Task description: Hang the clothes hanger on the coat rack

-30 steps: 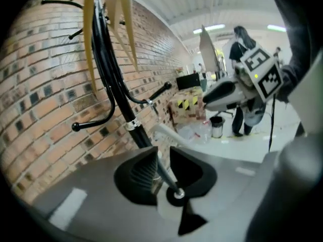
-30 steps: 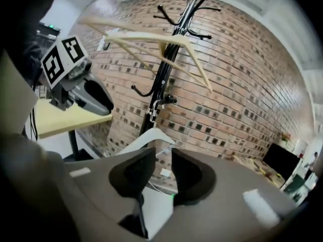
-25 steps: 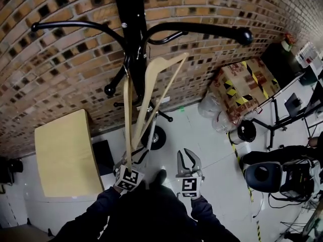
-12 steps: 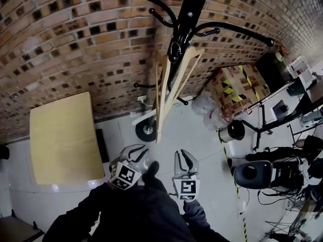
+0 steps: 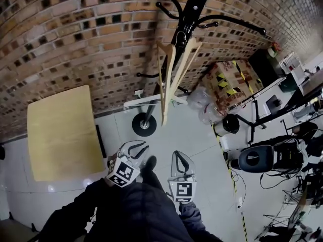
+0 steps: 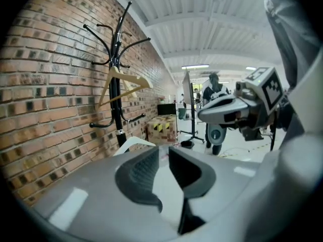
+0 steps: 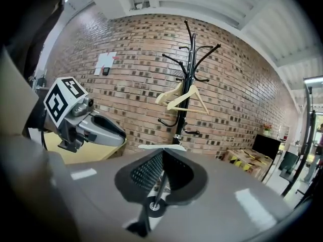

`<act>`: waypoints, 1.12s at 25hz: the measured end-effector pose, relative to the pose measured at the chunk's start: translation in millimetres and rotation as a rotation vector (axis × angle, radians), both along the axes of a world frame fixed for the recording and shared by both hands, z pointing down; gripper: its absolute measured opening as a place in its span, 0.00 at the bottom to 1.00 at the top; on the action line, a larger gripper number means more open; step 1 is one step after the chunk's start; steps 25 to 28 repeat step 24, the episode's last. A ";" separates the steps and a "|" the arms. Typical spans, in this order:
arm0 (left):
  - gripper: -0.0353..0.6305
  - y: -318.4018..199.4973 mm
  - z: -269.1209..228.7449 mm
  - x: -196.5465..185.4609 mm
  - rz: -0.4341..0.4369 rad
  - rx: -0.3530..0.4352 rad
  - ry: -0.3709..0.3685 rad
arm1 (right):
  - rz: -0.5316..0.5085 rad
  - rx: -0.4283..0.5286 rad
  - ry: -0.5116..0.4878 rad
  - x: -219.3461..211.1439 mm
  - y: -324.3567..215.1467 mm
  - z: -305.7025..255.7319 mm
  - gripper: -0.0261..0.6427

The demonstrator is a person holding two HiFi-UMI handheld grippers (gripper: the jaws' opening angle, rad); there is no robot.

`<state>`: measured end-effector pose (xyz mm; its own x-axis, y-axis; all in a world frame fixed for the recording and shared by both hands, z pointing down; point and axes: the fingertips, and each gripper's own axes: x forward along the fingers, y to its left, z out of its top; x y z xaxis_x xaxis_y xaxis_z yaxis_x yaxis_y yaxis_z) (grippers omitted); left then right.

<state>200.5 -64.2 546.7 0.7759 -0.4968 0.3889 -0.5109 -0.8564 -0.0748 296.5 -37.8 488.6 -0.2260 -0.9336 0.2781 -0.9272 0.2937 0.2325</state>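
Two pale wooden hangers hang from the black coat rack against the brick wall; they also show in the left gripper view and the right gripper view. My left gripper is well back from the rack, low in the head view, shut and holding nothing. My right gripper sits beside it, also away from the rack. Its jaws meet at the tips with nothing between them.
A light wooden table stands at the left by the wall. The rack's round base rests on the white floor. A cardboard box with yellow-black tape, a black drum and dark equipment crowd the right.
My left gripper let go of the hanger, which now hangs free on the rack. Both grippers drew back from the rack, and the right jaws closed.
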 end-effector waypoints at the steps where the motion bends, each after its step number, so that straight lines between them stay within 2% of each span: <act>1: 0.15 2.7 -1.9 0.6 0.006 -0.003 0.003 | 0.000 -0.001 0.006 -0.5 1.0 -2.0 0.05; 6: 0.15 15.1 -12.6 13.0 0.043 0.004 0.016 | 0.010 -0.008 -0.001 5.9 4.9 -8.6 0.05; 20: 0.15 35.7 -3.9 11.5 0.086 -0.015 0.020 | 0.051 -0.019 0.013 5.5 21.6 -3.5 0.05; 28: 0.15 37.8 -6.9 18.5 0.106 -0.001 0.011 | 0.063 -0.015 0.027 12.7 27.7 -4.6 0.05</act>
